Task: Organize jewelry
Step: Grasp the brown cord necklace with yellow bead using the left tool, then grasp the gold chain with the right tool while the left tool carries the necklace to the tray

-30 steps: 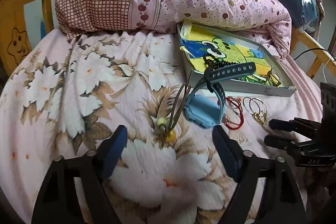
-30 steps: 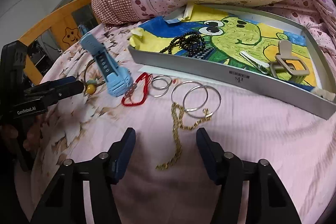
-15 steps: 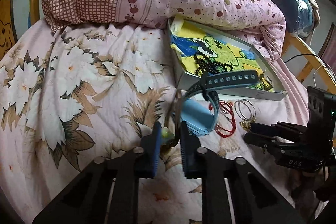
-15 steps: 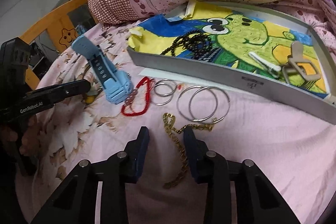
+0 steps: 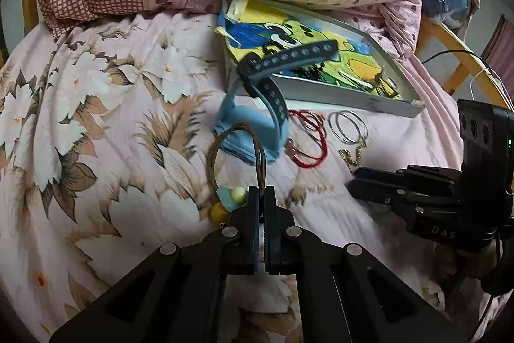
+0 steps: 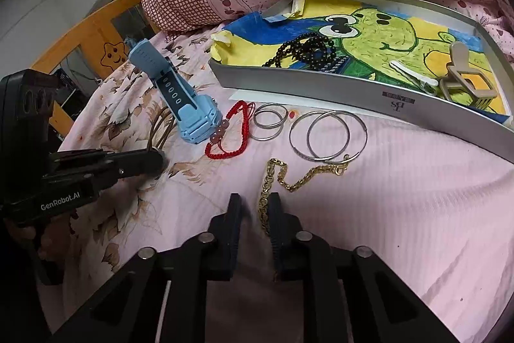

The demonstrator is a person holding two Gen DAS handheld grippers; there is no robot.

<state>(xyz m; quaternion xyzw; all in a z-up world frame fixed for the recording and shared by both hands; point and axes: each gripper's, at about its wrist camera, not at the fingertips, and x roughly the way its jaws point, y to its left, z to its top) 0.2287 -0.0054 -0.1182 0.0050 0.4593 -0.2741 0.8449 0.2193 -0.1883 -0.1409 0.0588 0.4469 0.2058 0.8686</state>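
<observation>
On the quilted floral bedspread, the left claw pinches a brown beaded cord bracelet, the right claw narrowly straddling a gold chain.

Left gripper: jaws went from wide open around the brown cord bracelet to clamped on its cord beside the beads; loop now stands up off the bed. Right gripper: jaws narrowed from wide to a small gap and moved forward, now straddling the lower end of the gold chain, not yet clamped.
</observation>
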